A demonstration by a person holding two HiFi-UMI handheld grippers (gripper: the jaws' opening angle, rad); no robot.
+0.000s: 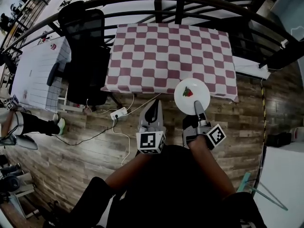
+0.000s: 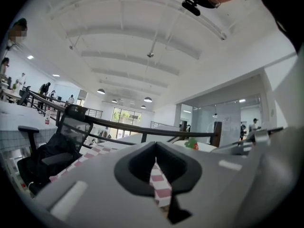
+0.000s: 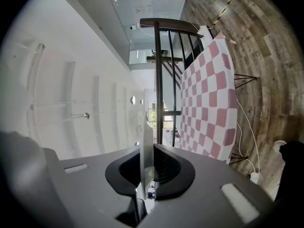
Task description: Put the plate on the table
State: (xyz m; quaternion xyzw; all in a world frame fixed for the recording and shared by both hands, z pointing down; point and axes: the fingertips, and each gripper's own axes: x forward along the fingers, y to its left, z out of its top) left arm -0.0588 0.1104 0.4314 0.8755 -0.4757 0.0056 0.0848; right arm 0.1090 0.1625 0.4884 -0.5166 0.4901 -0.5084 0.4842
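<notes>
Plate (image 1: 192, 98), white with a small red-and-green bit (image 1: 188, 92) on it, was over the near right edge of the checked table (image 1: 161, 51), its near rim pinched between the almost closed jaws of the right gripper (image 1: 198, 106); that gripper's view showed the plate edge-on between the jaws. The left gripper (image 1: 156, 106) held nothing, its jaws together, over the wooden floor (image 1: 71, 156) just short of the table and beside the right one.
</notes>
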